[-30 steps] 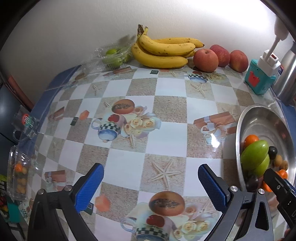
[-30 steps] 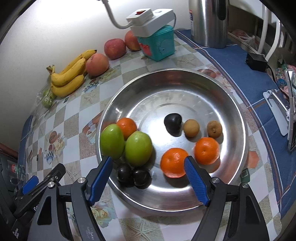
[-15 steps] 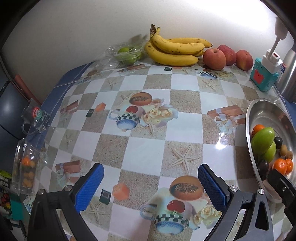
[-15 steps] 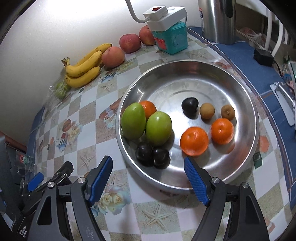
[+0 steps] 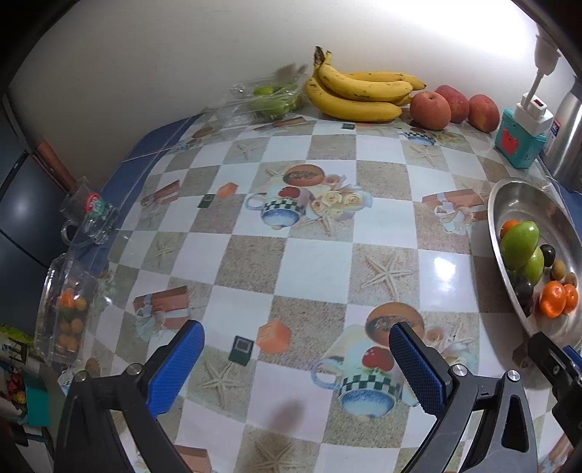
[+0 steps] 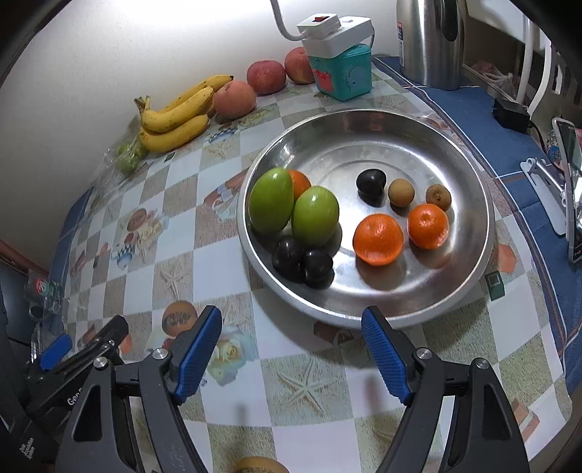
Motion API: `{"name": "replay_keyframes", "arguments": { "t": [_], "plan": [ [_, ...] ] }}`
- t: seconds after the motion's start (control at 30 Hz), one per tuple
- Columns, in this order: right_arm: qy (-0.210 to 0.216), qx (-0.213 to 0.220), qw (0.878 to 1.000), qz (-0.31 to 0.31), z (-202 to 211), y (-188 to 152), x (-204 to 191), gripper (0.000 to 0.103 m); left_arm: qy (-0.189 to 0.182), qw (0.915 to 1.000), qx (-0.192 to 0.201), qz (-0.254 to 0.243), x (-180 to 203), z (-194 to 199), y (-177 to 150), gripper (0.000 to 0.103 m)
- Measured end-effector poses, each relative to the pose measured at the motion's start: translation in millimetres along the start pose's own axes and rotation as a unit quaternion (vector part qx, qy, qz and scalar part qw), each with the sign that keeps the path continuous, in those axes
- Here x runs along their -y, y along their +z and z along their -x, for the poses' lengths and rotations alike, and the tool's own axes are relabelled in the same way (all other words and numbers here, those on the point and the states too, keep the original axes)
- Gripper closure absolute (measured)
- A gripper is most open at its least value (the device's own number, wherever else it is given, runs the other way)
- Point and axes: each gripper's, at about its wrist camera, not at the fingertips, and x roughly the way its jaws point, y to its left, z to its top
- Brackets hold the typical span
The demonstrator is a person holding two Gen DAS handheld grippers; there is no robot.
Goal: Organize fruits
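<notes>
The left gripper (image 5: 296,364) was released, its blue-padded jaws spread wide above the patterned tablecloth (image 5: 313,254) with nothing between them. The right gripper (image 6: 291,349) was likewise released and empty, positioned over the tablecloth just short of the near rim of the steel bowl (image 6: 469,174). The bowl held the sorted fruit: two green mangoes (image 6: 271,205) touching each other at the left side, one orange (image 6: 300,182) partly hidden behind them, and two dark plums (image 6: 289,258) touching just in front of them. Toward the centre lay a third dark plum (image 6: 371,183), with two small brown fruits (image 6: 401,193) beside it to the right — these were apart from one another. Two further oranges (image 6: 378,238) rested near the front right, close together; contact between them could not be determined. Outside the bowl, along the wall, a bunch of bananas (image 5: 358,96) lay beside three red apples (image 5: 431,110), the nearest apple touching the bananas' tips. A clear plastic bag of green fruit (image 5: 271,102) sat to the left of the bananas. A teal box (image 6: 343,74) carrying a white power adapter (image 6: 334,31) stood behind the bowl, and a steel kettle (image 6: 431,40) stood at the far right corner. In the left wrist view, a clear container of small orange fruit (image 5: 67,313) lay at the table's left edge.
</notes>
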Motion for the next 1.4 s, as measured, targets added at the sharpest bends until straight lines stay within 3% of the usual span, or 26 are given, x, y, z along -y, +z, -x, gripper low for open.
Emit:
{"name": "replay_keyframes", "arguments": {
  "t": [0.53,1.4],
  "plan": [
    [-0.018,0.034,0.999,0.016,27,-9,-7,0.023,-0.006,0.9993,0.035,0.011,-17,31,-9,0.000],
    [-0.033,0.026,0.999,0.030,23,-9,-14,0.023,-0.013,0.9993,0.000,0.035,-31,19,-5,0.000]
  ]
}}
